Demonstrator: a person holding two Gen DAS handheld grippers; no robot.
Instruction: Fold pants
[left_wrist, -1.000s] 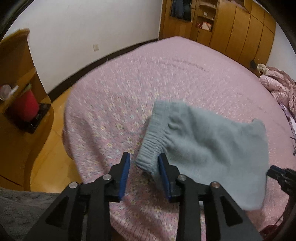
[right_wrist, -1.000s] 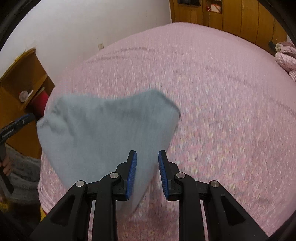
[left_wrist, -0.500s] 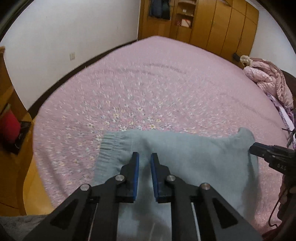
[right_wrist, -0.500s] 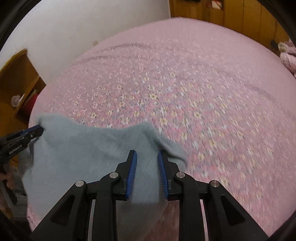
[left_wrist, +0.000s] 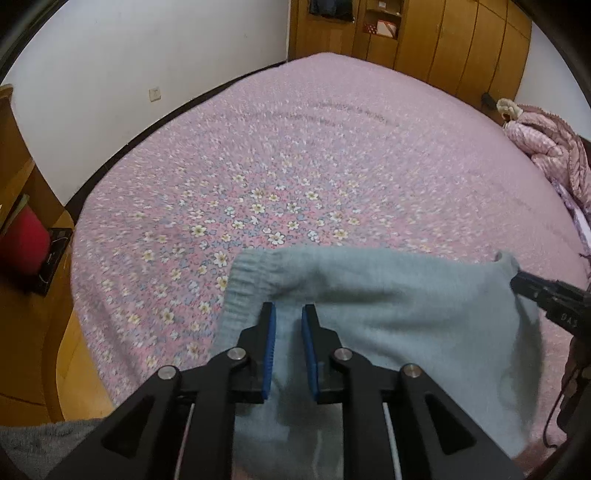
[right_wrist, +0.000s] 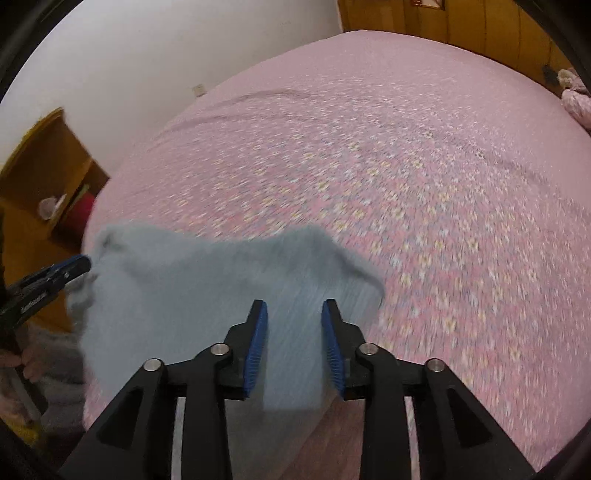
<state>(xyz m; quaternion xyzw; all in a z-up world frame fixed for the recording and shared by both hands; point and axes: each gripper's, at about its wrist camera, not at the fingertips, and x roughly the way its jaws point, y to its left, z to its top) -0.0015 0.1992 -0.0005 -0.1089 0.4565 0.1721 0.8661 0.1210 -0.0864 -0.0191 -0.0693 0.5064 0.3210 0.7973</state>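
Grey-blue knit pants (left_wrist: 388, 295), folded into a short panel, hang over the near edge of the pink flowered bed (left_wrist: 295, 166). My left gripper (left_wrist: 288, 314) is above the pants just behind the elastic waistband; its jaws are slightly apart with cloth below them. My right gripper (right_wrist: 293, 308) is open over the pants (right_wrist: 207, 280), which look blurred. The right gripper's tip (left_wrist: 532, 288) shows at the pants' right corner in the left wrist view. The left gripper's tip (right_wrist: 62, 271) shows at their left corner in the right wrist view.
A wooden bedside shelf (right_wrist: 44, 173) with a red object (left_wrist: 26, 240) stands left of the bed. Wooden wardrobes (left_wrist: 424, 37) line the far wall. A pink quilted bundle (left_wrist: 546, 147) lies at the bed's far right. White wall on the left.
The pants came down from the air onto the near edge of the bed. My right gripper's jaws opened wider. My left gripper's jaws narrowed, then parted a little.
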